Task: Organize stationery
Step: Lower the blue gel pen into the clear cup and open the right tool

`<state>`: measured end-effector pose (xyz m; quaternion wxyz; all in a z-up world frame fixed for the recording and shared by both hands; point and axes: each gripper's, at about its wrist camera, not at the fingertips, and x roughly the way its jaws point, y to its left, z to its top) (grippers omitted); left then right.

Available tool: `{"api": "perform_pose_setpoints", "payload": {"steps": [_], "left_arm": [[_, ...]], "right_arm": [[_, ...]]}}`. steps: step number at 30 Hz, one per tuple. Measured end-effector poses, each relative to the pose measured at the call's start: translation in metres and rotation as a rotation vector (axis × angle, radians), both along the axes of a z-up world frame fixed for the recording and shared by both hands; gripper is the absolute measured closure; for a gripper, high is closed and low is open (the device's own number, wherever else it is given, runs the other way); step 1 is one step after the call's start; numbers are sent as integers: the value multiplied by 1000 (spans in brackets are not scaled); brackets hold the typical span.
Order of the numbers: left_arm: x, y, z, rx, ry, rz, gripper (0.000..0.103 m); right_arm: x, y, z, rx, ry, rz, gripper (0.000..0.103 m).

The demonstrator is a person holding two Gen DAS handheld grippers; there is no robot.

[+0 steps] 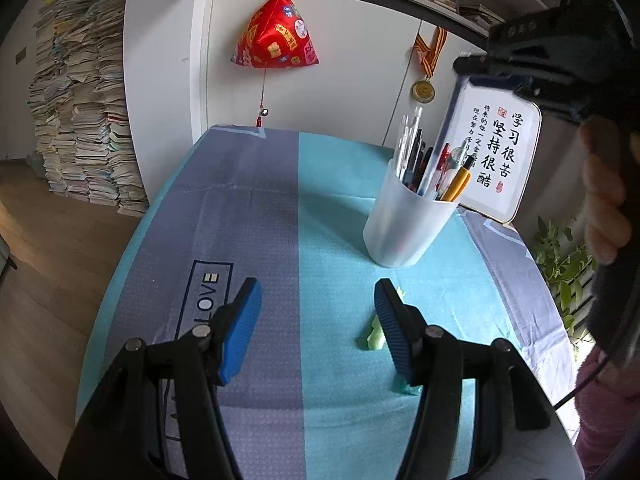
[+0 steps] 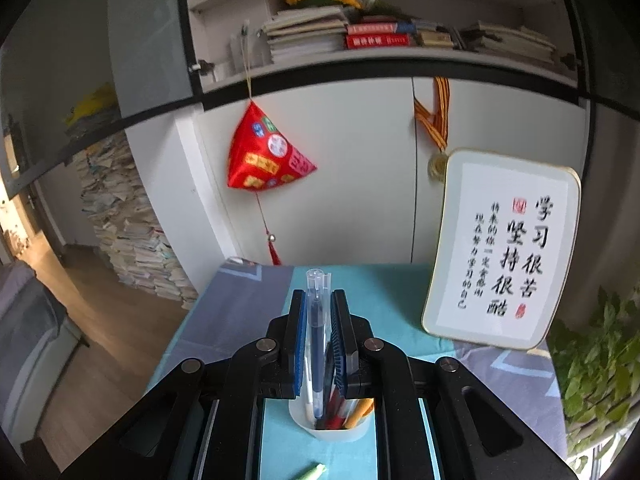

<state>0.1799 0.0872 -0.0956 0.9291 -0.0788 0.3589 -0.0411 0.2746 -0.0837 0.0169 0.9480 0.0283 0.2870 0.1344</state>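
Note:
A translucent white pen cup (image 1: 404, 220) full of pens stands on the blue and teal tablecloth (image 1: 280, 208). My left gripper (image 1: 316, 316) is open and empty, low over the cloth in front of the cup. A light green pen (image 1: 374, 336) lies on the cloth, partly behind its right finger. My right gripper (image 2: 320, 320) is shut on a clear pen with dark blue ink (image 2: 317, 328), held upright with its lower end inside the cup (image 2: 332, 426). The green pen's tip (image 2: 312, 472) shows below.
A framed calligraphy board (image 1: 496, 152) leans behind the cup; it also shows in the right wrist view (image 2: 504, 248). A red pyramid ornament (image 1: 276, 36) and a medal (image 1: 424, 90) hang on the cabinet. A leafy plant (image 2: 600, 364) stands right of the table. Paper stacks (image 1: 80, 120) stand on the floor at left.

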Motion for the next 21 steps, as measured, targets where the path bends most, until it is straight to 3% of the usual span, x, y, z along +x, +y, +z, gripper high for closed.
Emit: {"api": "perform_pose_setpoints", "payload": {"steps": [21], "left_arm": [[0,-12,1,22,4,-20,45]], "right_arm": [[8,-8,-47,-14,125,-11,91]]}}
